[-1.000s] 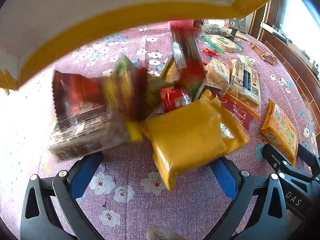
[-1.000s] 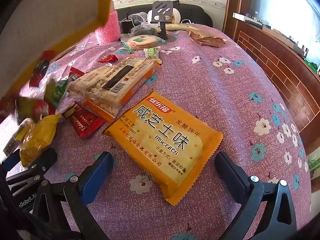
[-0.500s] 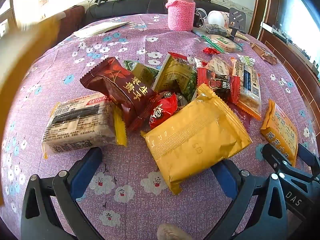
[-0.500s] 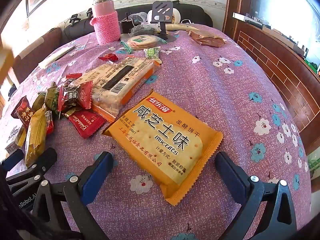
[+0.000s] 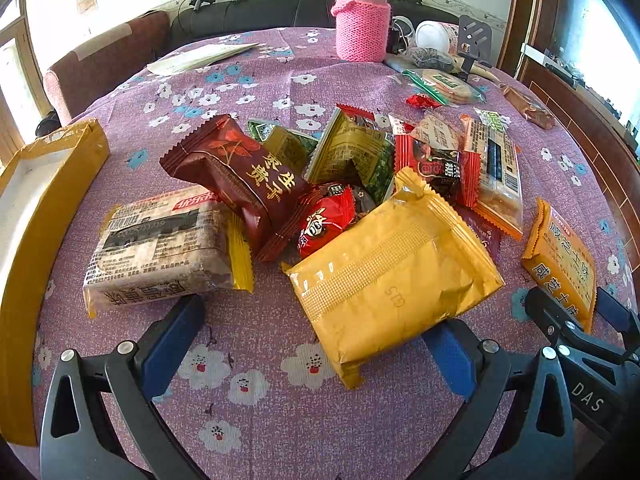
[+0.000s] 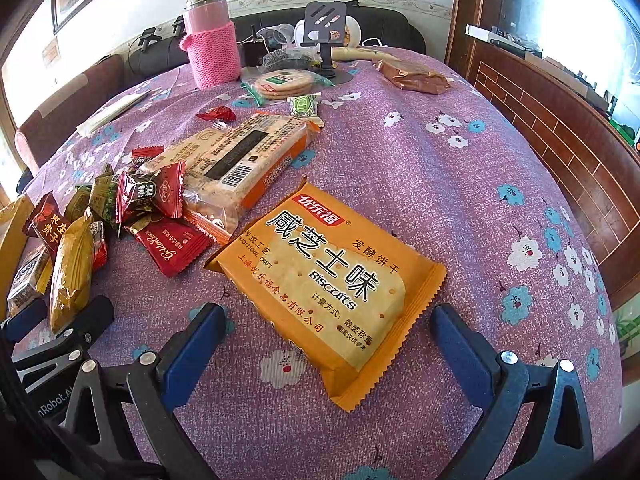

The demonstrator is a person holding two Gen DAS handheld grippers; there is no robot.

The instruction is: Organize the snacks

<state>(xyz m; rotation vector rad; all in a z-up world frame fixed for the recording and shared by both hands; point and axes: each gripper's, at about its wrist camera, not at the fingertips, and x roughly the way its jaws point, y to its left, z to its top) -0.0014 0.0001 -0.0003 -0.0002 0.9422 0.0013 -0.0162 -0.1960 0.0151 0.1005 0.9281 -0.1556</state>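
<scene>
Glossy crinkled foil yellow packet (image 5: 394, 276); matt woven floral tablecloth (image 6: 420, 184); pink knitted flask sleeve (image 5: 362, 30); cardboard box (image 5: 44, 200).

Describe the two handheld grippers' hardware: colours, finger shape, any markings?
Both look alike: black skeletal frames with triangular cut-outs and silver screw heads, each carrying two blue fingers. In the left wrist view, the left gripper shows them; the right gripper beside it bears white "DAS" lettering. In the right wrist view, the right gripper matches, and the left unit's body reads "nRobot.AI", cut off. No cables or sleeves visible.
</scene>
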